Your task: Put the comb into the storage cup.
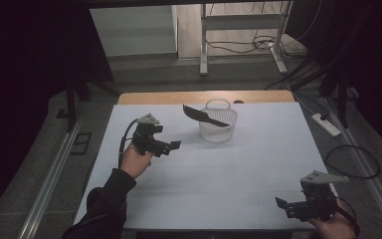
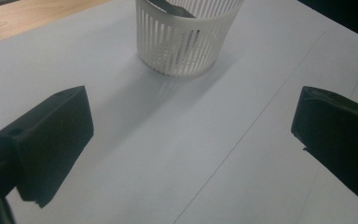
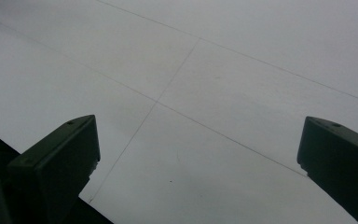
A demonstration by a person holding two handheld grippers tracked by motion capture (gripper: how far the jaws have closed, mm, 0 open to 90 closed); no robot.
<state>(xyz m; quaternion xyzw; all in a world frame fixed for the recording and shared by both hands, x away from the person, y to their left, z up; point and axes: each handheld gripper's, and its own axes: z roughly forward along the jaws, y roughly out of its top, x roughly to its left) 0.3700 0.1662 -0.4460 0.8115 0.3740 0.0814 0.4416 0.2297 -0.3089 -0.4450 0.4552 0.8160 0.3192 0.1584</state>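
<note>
left gripper (image 1: pixel 171 146): jaws apart, holding nothing, just beside basket | right gripper (image 1: pixel 289 205): jaws apart, holding nothing, near table (image 1: pixel 219 179) corner | white slatted basket (image 1: pixel 218 123) at far middle, dark flat tool (image 1: pixel 202 116) sticking out over rim | basket looks light, easy to tip; I would grip the tool's stiff free end

White power strip (image 1: pixel 326 124) and looped black cable (image 1: pixel 353 162) on grey floor right of table (image 1: pixel 258 164).
</note>
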